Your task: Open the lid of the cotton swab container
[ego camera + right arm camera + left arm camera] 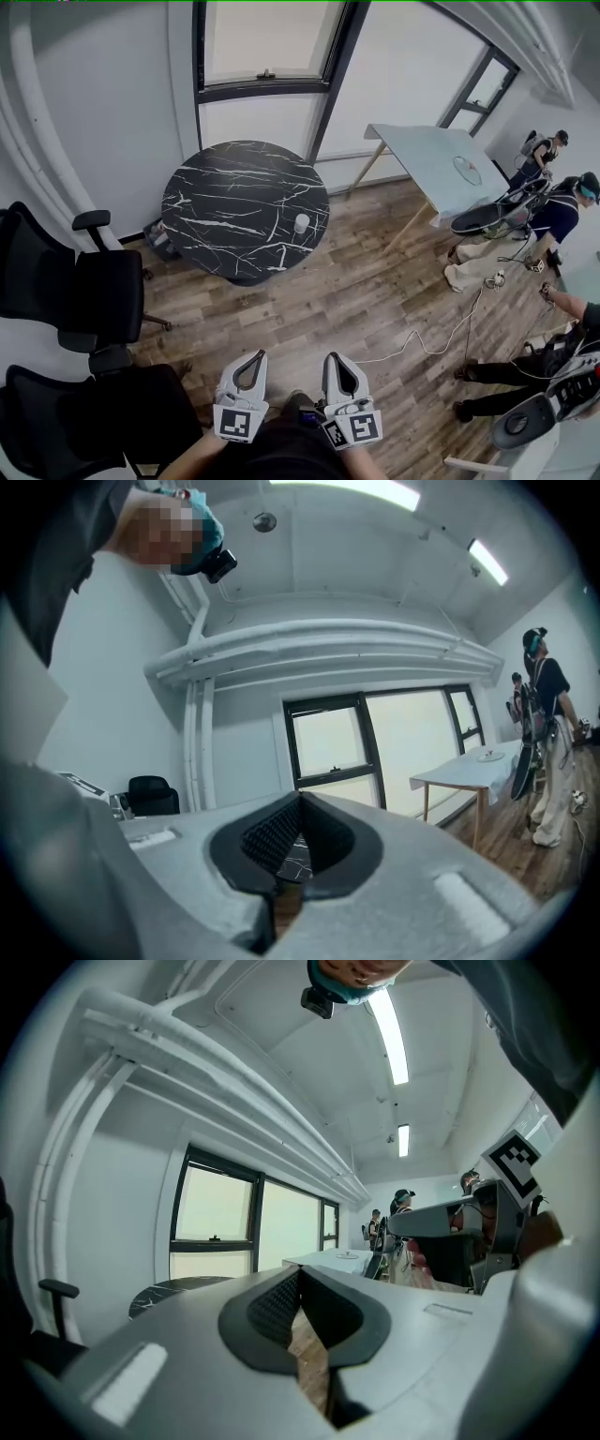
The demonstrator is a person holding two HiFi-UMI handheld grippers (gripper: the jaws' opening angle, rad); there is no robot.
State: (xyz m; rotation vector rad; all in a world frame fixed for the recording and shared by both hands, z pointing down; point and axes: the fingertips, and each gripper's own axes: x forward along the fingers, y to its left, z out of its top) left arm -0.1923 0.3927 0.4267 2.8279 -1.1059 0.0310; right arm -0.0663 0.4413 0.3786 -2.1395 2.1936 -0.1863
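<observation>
A small white cotton swab container (301, 223) stands near the right edge of a round black marble table (225, 202), well ahead of me. Both grippers hang low in the head view, far short of the table. My left gripper (255, 357) is shut with nothing between its jaws, and the same gripper (300, 1274) shows its tips meeting in its own view. My right gripper (333, 359) is shut and empty too; between its tips (300, 801) a bit of the marble table (296, 851) shows. The container is too small to make out in either gripper view.
Two black office chairs (70, 291) stand at the left. A tilted white table (436, 159) is at the back right, with several people (553, 211) and cables (441, 337) on the wooden floor at the right. A window (272, 47) lies behind the marble table.
</observation>
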